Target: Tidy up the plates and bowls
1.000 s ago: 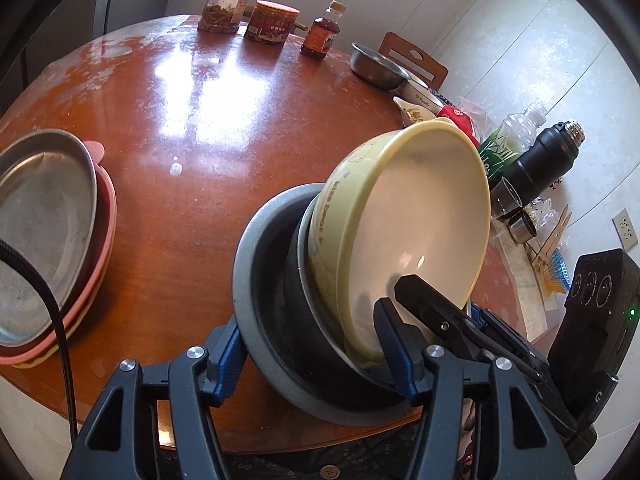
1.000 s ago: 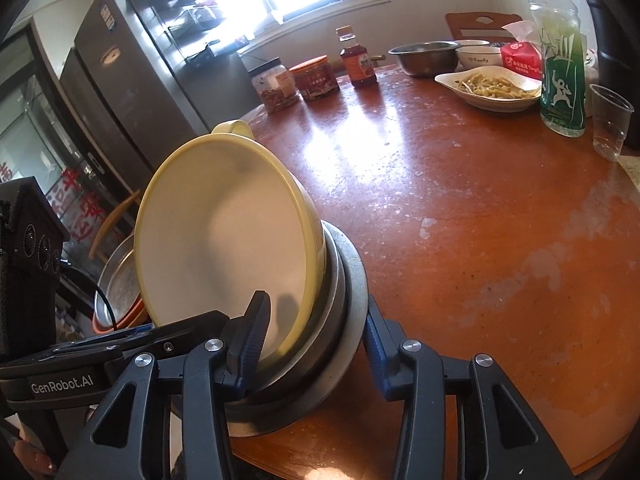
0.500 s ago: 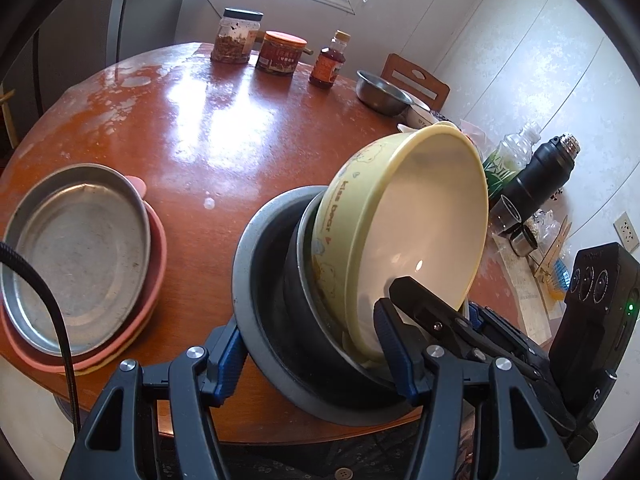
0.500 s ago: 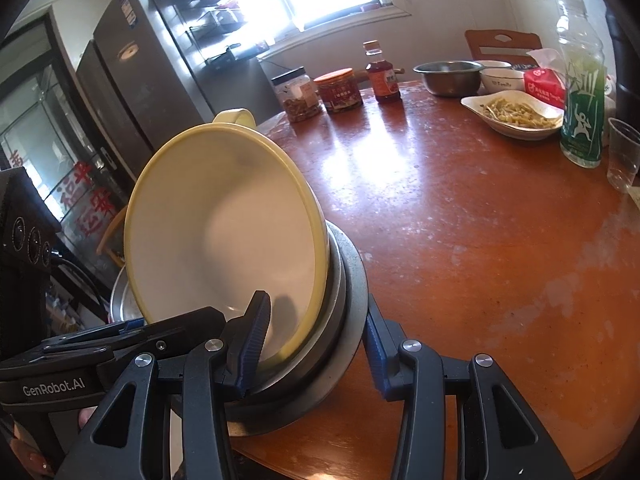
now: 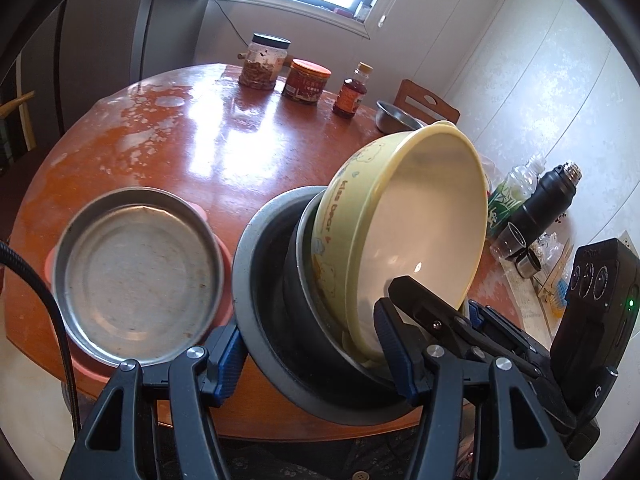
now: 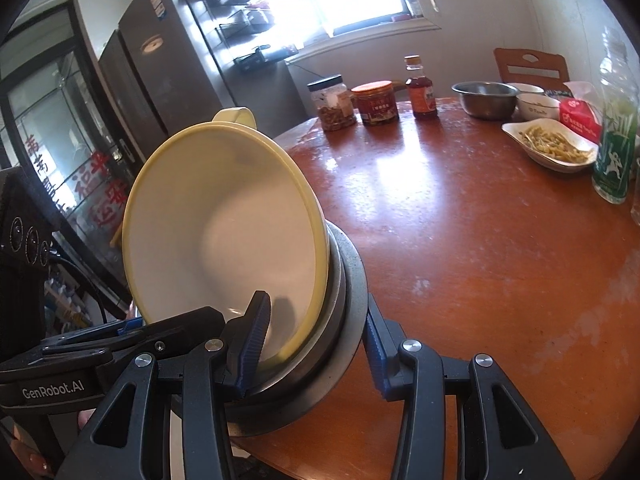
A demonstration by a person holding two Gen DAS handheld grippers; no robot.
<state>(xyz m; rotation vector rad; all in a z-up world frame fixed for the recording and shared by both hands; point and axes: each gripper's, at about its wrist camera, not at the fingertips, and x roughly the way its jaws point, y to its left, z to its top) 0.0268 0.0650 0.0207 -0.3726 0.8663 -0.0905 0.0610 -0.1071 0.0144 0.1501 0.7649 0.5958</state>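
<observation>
A stack of nested bowls is held tilted on edge above the table: a cream-yellow bowl [image 5: 416, 224] innermost, a steel bowl and a dark bowl around it, a grey metal bowl [image 5: 264, 280] outermost. My left gripper [image 5: 312, 344] is shut on the stack's near rim. My right gripper [image 6: 316, 336] clamps the same stack from the other side, one finger inside the yellow bowl [image 6: 224, 232], the other behind the grey bowl [image 6: 352, 288]. A steel plate [image 5: 136, 276] lies on a pink plate [image 5: 226, 256] at the table's left edge.
The round wooden table [image 6: 460, 248] carries two jars [image 5: 264, 62], a sauce bottle [image 5: 352, 90] and a steel bowl [image 6: 484, 98] at the far side. A dish of noodles [image 6: 554, 148], a green bottle [image 6: 614, 148] and a black flask [image 5: 544, 200] stand to the right.
Both grippers have risen with the bowl stack and pulled back from the table. The plate stack at the left has come fully into view.
</observation>
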